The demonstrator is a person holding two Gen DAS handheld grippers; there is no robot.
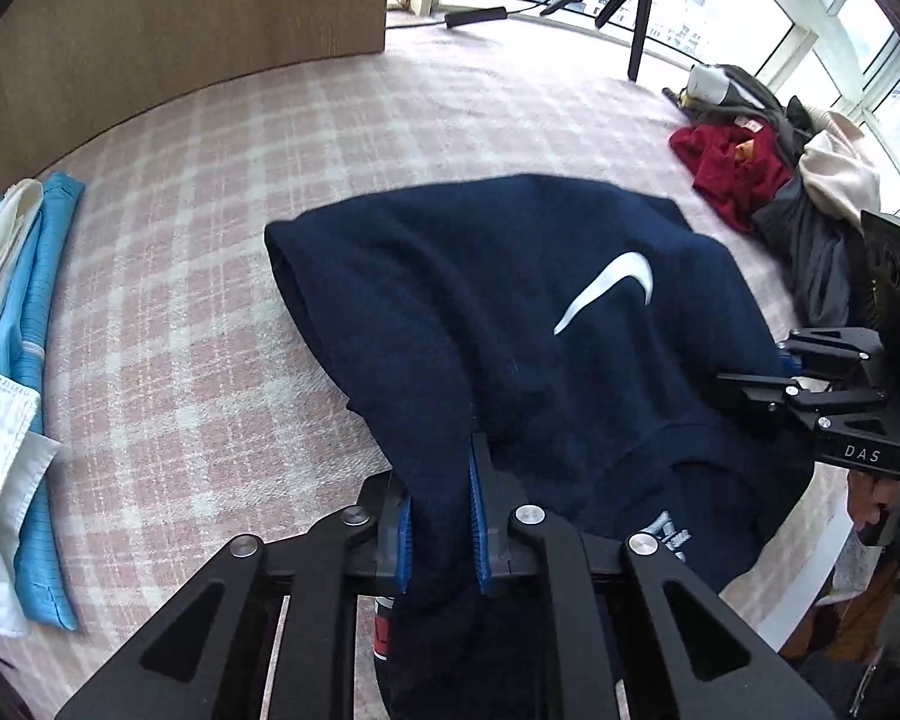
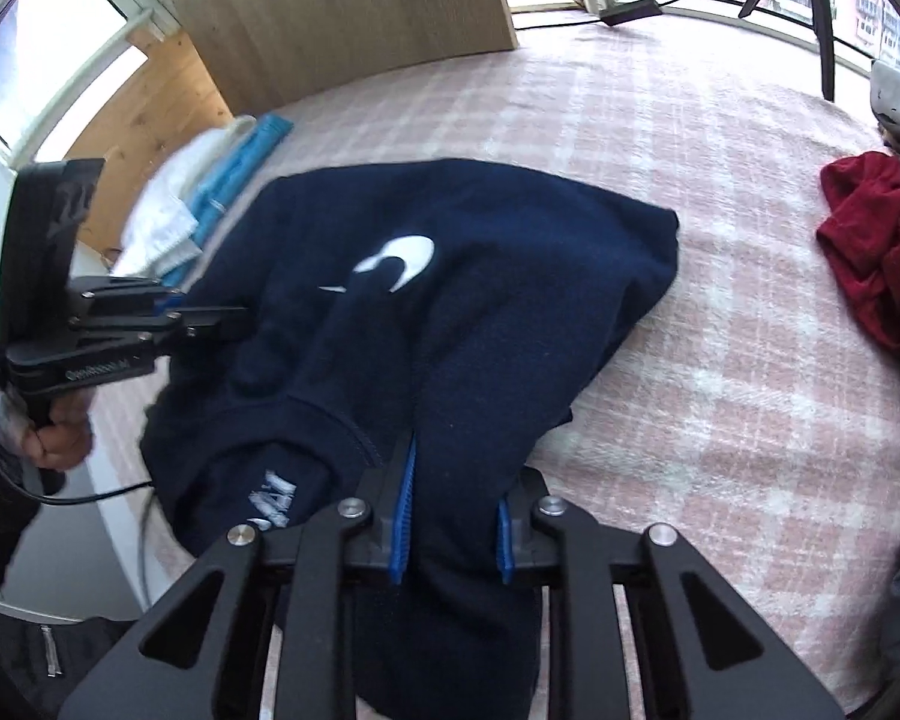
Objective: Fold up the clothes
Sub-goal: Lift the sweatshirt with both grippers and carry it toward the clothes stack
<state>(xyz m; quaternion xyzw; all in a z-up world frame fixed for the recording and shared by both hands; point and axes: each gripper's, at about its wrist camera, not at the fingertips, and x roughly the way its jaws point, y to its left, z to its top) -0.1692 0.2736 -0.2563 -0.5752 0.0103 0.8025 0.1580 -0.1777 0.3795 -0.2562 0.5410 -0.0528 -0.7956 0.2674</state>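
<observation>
1. Navy cloth fills both near views: the left gripper point(image 1: 441, 531) pinches a gathered fold of the navy sweatshirt point(image 1: 510, 300) between its blue pads, and the right gripper point(image 2: 453, 531) pinches another bunch of the same garment.
2. Both sets of jaws are nearly together, with cloth between them (no gap shows around the fabric on the left; on the right the far pad sits at the edge of the bunch).
3. From each claw the sweatshirt runs straight ahead and down onto the pink checked bed point(image 1: 210, 330), its long axis pointing away from the near edge toward the wooden headboard point(image 1: 180, 18).
4. Each hand holds one near corner, so neither is nearer to the far hem; carrying the near edge forward over the white logo point(image 1: 606, 291) looks like the coming fold.
5. Farther off, folded blue and white clothes point(image 1: 24, 360) lie at the left edge, and an unfolded pile with a red garment point(image 1: 732, 174) waits toward the far right corner.
</observation>
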